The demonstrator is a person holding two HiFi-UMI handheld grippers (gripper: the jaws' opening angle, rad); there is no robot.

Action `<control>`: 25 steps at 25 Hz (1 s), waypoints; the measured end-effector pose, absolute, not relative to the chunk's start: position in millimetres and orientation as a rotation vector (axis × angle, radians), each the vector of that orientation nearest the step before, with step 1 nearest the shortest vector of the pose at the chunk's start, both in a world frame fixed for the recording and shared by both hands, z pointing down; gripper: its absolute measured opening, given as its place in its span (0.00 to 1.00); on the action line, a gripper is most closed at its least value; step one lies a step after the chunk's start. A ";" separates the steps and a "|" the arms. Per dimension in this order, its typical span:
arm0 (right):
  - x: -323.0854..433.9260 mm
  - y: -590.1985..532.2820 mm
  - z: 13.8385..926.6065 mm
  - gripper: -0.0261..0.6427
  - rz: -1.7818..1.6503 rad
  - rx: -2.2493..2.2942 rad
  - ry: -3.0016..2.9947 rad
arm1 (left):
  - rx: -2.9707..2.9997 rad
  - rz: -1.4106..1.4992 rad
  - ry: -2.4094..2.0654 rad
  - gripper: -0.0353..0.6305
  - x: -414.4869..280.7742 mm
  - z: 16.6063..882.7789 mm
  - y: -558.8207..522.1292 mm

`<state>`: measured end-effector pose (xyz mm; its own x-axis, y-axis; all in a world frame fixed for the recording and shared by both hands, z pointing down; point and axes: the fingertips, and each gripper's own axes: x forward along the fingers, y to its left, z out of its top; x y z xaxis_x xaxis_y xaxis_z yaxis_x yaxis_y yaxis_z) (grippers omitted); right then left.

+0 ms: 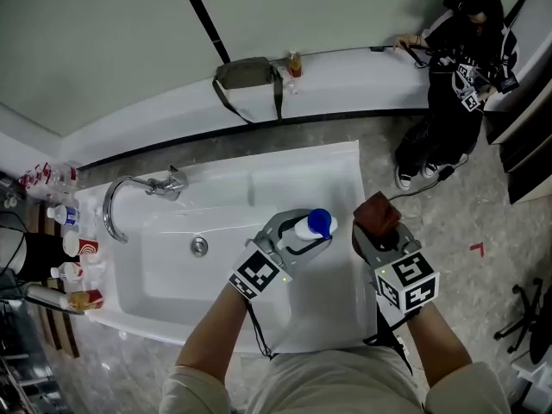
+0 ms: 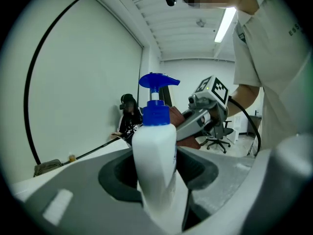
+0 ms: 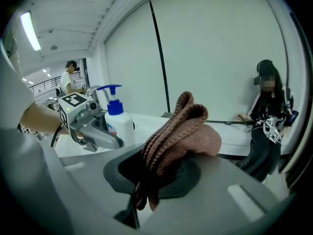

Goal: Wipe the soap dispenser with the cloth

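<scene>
Blue-topped soap dispenser [image 2: 154,151] upright between the left tongs [image 2: 156,180], right tongs [image 2: 190,125] just beyond

Over the sink [image 1: 164,270], the soap dispenser [image 1: 312,226] — cloth [image 1: 377,214] to its right.

Operator and handheld rig: appearance only.

Person wears a pale beige T-shirt [image 1: 345,385] with short sleeves [image 1: 197,385]. The left gripper [image 1: 300,231] and right gripper [image 1: 378,222] both have matte grey moulded bodies with broad, rounded jaws. In the left gripper view a dark oval recess [image 2: 117,173] sits at the jaw root. Each carries a cube of black-and-white square markers: left marker cube [image 1: 257,274], right marker cube [image 1: 407,281]. There is a small green light [image 1: 283,277] beside the left one. A thin black cable [image 1: 257,328] trails from the left gripper, and another black cable [image 1: 385,338] runs from the right.
</scene>
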<state>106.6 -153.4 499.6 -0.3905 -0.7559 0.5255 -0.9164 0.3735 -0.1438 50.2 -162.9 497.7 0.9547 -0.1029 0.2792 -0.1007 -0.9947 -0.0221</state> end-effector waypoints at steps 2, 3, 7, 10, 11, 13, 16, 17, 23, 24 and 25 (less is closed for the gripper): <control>109.6 -152.2 507.5 0.16 0.611 1.469 -2.252 | -3.103 -0.460 0.146 0.37 51.2 517.5 -160.7; 110.5 -151.3 509.7 0.16 0.610 1.478 -2.246 | -3.112 -0.457 0.140 0.37 51.3 525.2 -160.0; 110.1 -148.3 512.2 0.16 0.575 1.489 -2.238 | -3.136 -0.433 0.114 0.37 52.0 542.5 -158.4; 106.8 -148.5 514.2 0.16 0.552 1.477 -2.233 | -3.131 -0.402 0.099 0.37 50.8 544.8 -157.8; 104.9 -148.5 514.7 0.16 0.549 1.475 -2.233 | -3.130 -0.389 0.100 0.37 49.9 544.7 -157.7; 100.7 -148.4 515.9 0.16 0.546 1.479 -2.232 | -3.111 -0.385 0.099 0.37 48.3 545.6 -156.5; 95.2 -148.0 517.3 0.16 0.543 1.497 -2.221 | -3.057 -0.399 0.123 0.38 49.1 543.1 -154.4; 93.1 -147.4 517.2 0.16 0.543 1.500 -2.218 | -3.050 -0.378 0.142 0.38 49.1 538.2 -154.0; 84.8 -138.8 500.1 0.16 0.511 1.552 -2.209 | -3.007 -0.200 0.313 0.45 18.5 478.9 -149.7; 84.9 -136.3 494.9 0.16 0.506 1.570 -2.207 | -3.019 -0.133 0.401 0.45 6.5 461.3 -149.9; 85.2 -133.3 489.6 0.16 0.501 1.587 -2.203 | -3.040 -0.064 0.519 0.45 -7.5 444.9 -151.3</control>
<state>85.2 -133.3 489.6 -0.2914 -0.8173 0.4972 -0.9519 0.2992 -0.0660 -7.5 -151.3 444.9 0.9426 -0.3324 0.0311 -0.3300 -0.9419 -0.0630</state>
